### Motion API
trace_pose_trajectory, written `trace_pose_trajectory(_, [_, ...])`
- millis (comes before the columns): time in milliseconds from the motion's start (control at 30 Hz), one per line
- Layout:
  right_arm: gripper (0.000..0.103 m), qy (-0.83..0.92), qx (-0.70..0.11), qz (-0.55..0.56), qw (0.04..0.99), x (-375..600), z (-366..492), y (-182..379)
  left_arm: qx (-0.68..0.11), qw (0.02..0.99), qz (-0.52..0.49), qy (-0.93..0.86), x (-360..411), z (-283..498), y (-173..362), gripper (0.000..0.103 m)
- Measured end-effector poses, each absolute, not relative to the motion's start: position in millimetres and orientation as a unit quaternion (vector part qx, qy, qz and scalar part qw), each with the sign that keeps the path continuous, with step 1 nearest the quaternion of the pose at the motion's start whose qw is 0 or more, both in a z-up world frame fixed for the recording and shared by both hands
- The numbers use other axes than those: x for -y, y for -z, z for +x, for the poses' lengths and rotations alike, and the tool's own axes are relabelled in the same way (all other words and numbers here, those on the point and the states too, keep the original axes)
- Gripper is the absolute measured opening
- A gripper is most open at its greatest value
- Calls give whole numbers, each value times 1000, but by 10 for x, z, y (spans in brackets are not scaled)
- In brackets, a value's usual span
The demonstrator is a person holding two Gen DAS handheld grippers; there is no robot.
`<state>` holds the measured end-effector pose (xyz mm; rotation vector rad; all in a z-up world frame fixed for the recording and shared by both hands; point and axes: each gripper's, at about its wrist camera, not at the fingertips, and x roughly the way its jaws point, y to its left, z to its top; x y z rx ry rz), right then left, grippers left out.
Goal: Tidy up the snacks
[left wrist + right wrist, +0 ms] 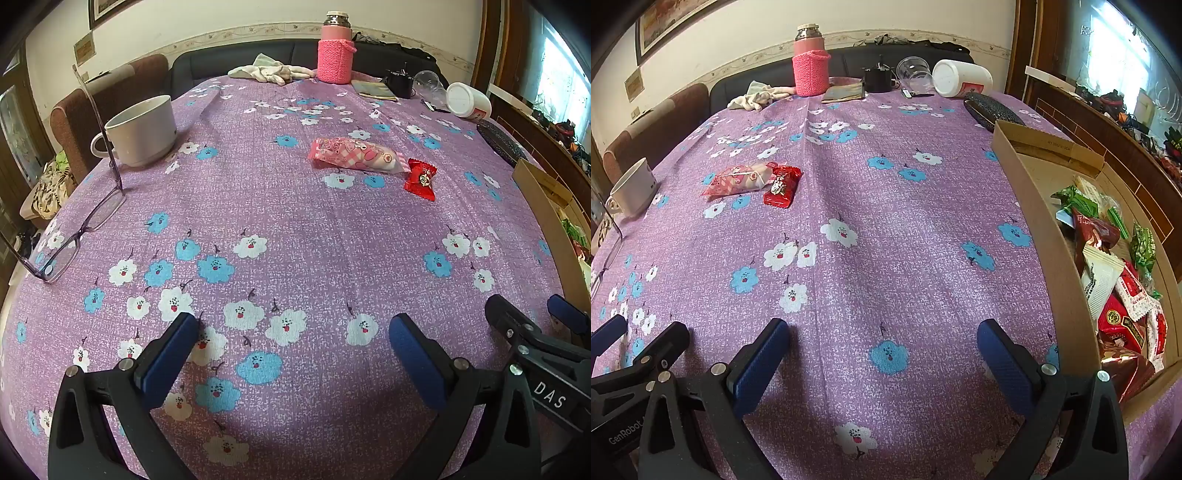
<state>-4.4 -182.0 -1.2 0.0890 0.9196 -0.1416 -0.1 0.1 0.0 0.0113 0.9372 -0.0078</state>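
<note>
A pink snack packet point(356, 155) and a small red candy packet point(420, 179) lie side by side on the purple flowered tablecloth, far ahead of both grippers; they also show in the right wrist view, pink point(738, 181) and red point(782, 186). A cardboard box point(1038, 206) on the right holds several wrapped snacks point(1115, 280). My left gripper point(293, 343) is open and empty low over the cloth. My right gripper point(882, 347) is open and empty, just left of the box; it also shows in the left wrist view point(532, 317).
A white mug point(142, 129) and glasses point(74, 236) sit at the left. A pink knit-covered flask point(335, 51), a cloth point(273, 72), a clear cup point(916, 74), a white jar on its side point(962, 79) and a dark case point(991, 110) stand at the far edge.
</note>
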Motion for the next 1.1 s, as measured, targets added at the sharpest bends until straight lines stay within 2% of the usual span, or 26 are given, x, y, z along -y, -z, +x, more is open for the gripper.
trace_pose_trajectory(1100, [102,67,-445,45,892,1823,-56,-6,-453,892,6,3,0,-1,0,103])
